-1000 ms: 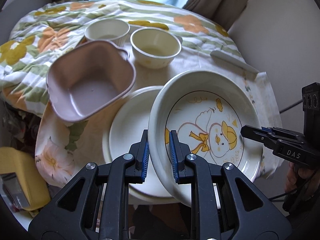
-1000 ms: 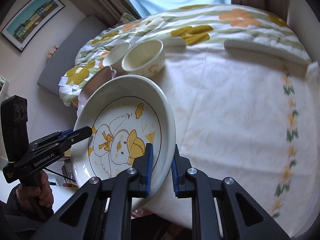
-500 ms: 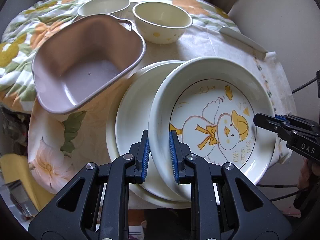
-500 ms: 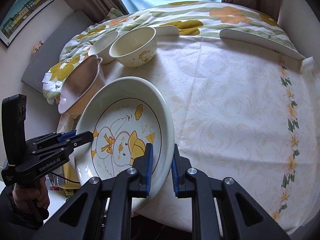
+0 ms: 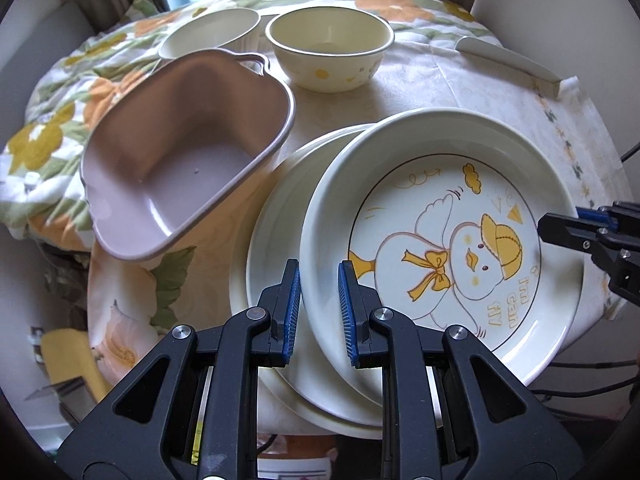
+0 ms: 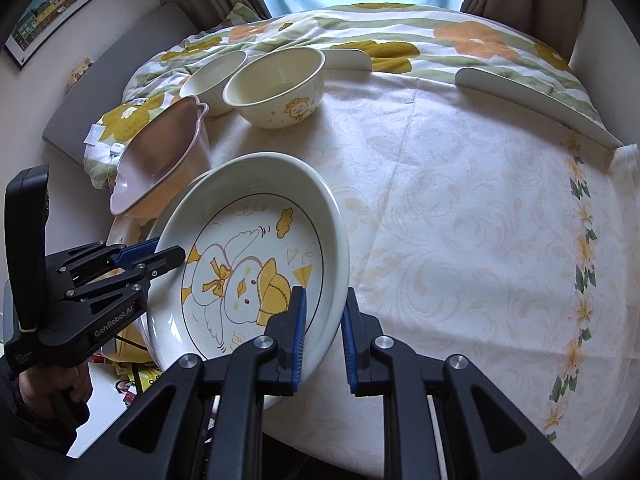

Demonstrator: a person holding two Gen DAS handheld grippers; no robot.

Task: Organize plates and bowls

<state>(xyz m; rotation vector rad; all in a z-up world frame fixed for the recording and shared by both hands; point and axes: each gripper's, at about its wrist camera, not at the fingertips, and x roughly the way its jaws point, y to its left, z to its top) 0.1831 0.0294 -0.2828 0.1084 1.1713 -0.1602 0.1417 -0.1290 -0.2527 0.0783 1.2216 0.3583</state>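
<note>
A deep white duck plate (image 5: 448,240) is held by both grippers. My left gripper (image 5: 319,300) is shut on its near-left rim. My right gripper (image 6: 323,334) is shut on the opposite rim; it shows at the right edge in the left wrist view (image 5: 560,228). The duck plate (image 6: 256,264) hangs tilted just above a plain white plate (image 5: 276,216) stacked on a wider one at the table's front edge. A pink heart-shaped dish (image 5: 188,152) lies tilted to the left. Two cream bowls (image 5: 330,50) (image 5: 208,34) stand behind it.
The round table (image 6: 460,200) has a cream floral cloth. White edge guards (image 6: 532,96) sit at its far right rim. A flowered quilt (image 5: 48,112) lies behind and left. The right half of the table holds no dishes.
Both grippers have lowered the duck plate closer over the plain plate stack. It now tilts less.
</note>
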